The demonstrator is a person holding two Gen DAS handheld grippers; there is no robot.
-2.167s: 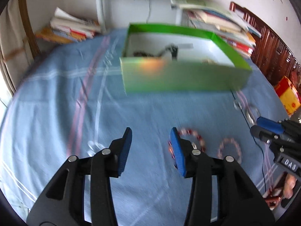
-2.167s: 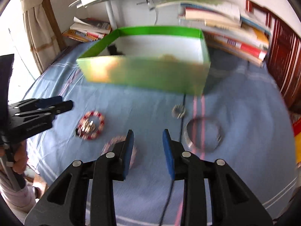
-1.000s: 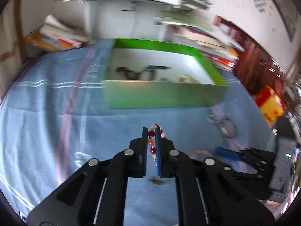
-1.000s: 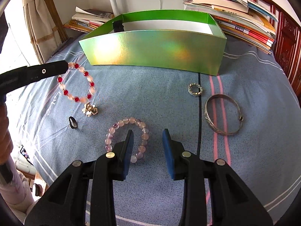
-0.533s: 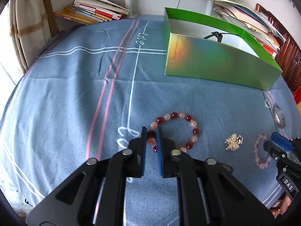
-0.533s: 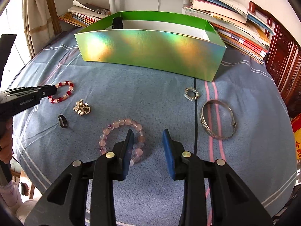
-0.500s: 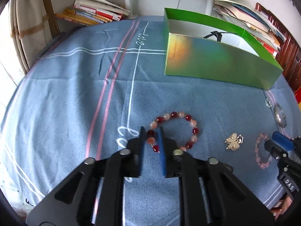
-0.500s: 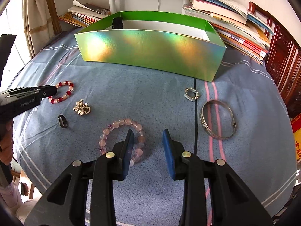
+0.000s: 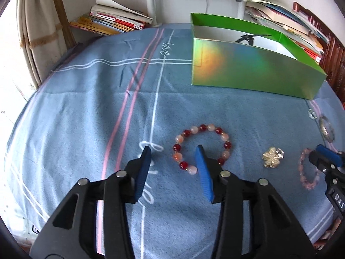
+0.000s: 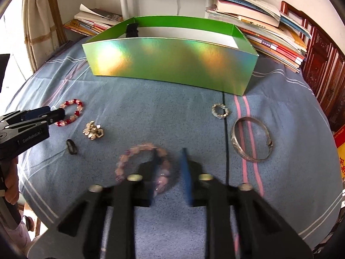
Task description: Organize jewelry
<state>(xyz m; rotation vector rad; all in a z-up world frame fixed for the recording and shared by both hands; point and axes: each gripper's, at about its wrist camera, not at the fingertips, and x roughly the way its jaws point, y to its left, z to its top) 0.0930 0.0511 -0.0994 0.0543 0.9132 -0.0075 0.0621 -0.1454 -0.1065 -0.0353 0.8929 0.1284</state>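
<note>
The black left gripper point(image 10: 51, 113), marked "GenRobot.AI", is opening over the red-and-peach bead bracelet point(image 9: 201, 147), which lies free on the blue "love"-lettered cloth point(image 9: 86, 108). The blurred right gripper point(image 10: 169, 168) is closing around the pink bead bracelet's point(image 10: 138, 151) rim.

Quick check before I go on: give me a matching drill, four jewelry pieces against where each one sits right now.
Things:
1. red bracelet
2. pink bracelet
3. bangle
4. brooch

Places:
A. across the pink stripes
B. partly between the left gripper fingers
C. between the two bead bracelets
D. at the right gripper fingers

Pairs: 1-B, 2-D, 3-A, 4-C.

The left gripper's jaws are opening, with the red bracelet's near side between them.
</note>
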